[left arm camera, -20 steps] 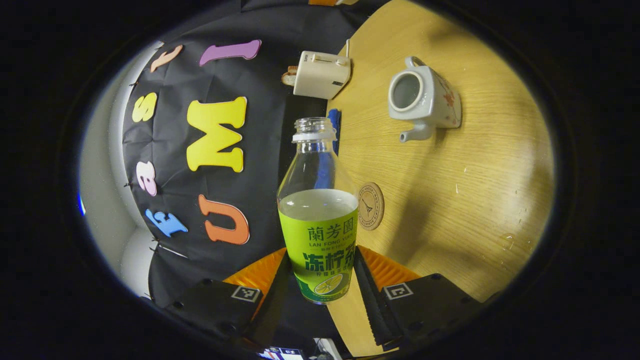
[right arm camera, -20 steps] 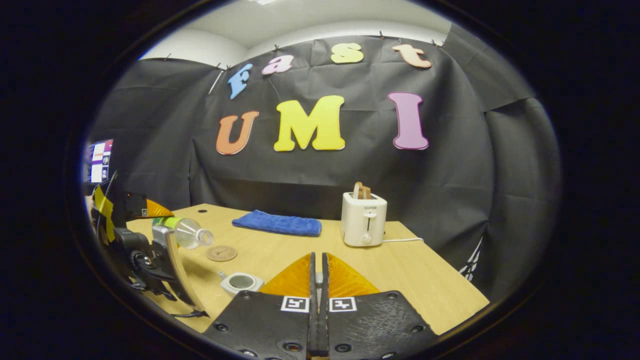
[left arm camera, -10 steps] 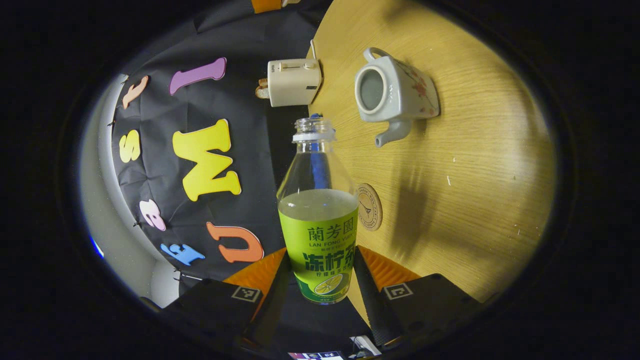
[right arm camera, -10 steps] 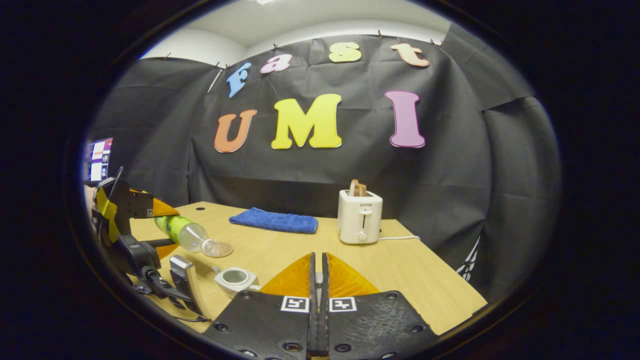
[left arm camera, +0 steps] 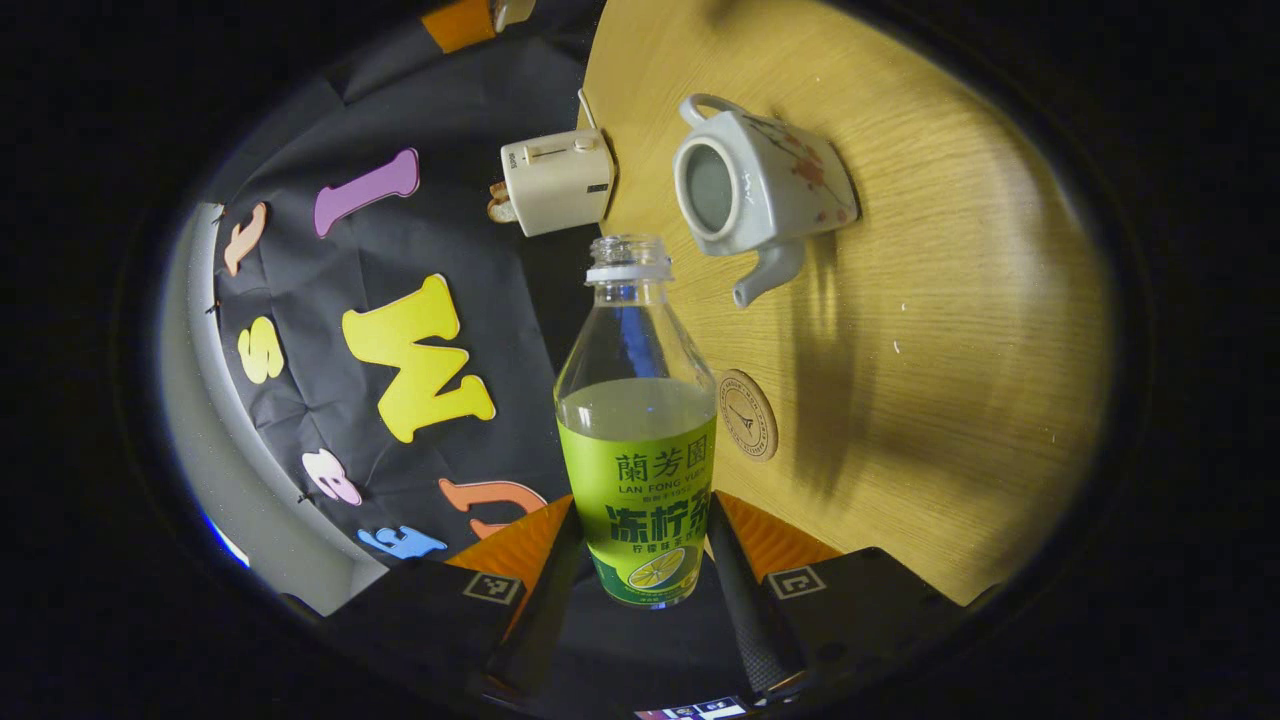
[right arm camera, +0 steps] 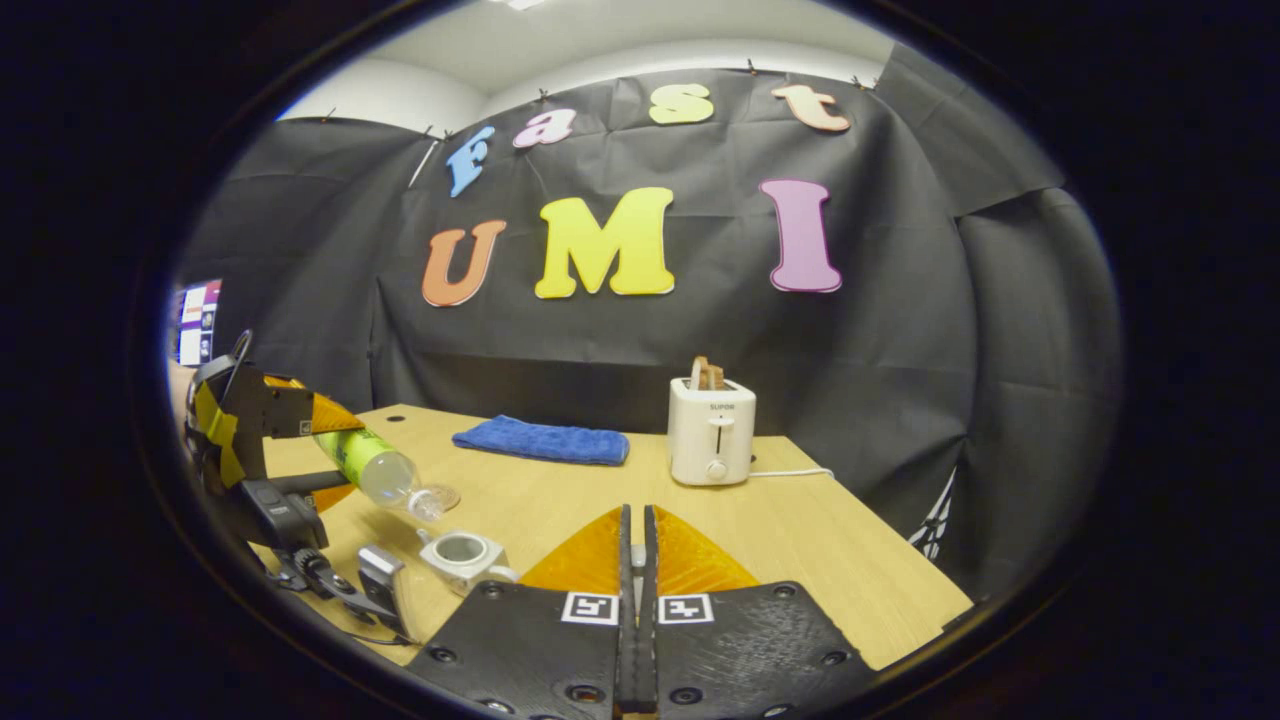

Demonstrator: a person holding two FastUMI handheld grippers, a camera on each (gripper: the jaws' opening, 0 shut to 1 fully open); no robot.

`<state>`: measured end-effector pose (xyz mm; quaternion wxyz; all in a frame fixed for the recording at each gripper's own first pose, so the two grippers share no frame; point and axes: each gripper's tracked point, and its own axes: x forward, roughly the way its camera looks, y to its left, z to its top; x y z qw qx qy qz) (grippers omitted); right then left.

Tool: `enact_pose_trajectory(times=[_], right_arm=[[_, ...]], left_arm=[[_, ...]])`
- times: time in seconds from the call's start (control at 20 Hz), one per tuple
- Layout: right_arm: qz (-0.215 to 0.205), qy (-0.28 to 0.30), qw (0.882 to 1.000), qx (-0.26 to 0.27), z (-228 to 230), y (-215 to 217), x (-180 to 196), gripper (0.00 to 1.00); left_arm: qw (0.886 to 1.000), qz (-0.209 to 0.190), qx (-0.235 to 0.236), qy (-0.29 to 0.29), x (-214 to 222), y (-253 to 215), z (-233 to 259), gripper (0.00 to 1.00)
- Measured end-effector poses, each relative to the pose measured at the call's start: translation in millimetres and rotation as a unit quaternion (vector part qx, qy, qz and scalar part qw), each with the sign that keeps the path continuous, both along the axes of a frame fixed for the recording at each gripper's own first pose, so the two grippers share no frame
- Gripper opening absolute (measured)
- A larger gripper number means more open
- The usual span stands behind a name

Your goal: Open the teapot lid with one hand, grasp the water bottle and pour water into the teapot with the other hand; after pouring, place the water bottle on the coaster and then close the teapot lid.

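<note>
My left gripper is shut on a clear water bottle with a green label, uncapped and part full. In the right gripper view the bottle is tilted mouth-down, with its neck just above and to the left of the white teapot. The teapot stands lidless on the table, opening bare, spout toward the round cork coaster. My right gripper hangs above the table to the teapot's right, fingers pressed together on a small pale piece, apparently the lid's knob.
A white toaster with bread in it stands at the back of the wooden table, its cord trailing right. A folded blue towel lies to its left. A screen glows at the far left.
The left gripper has tipped the bottle further down and carried its mouth closer to the teapot's opening. The right gripper has stayed put and shut.
</note>
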<state>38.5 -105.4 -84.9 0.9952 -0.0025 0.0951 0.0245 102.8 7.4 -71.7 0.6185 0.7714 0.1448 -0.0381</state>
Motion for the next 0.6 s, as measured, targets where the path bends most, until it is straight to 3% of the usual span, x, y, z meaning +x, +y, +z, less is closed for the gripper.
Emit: enact_pose_trajectory(times=[0.6], right_arm=[[-0.002, 0.000, 1.000, 0.006, -1, -3, -1, 0.00]], left_arm=[[0.997, -0.027, 0.066, -0.024, 1, -15, 23, 0.74]])
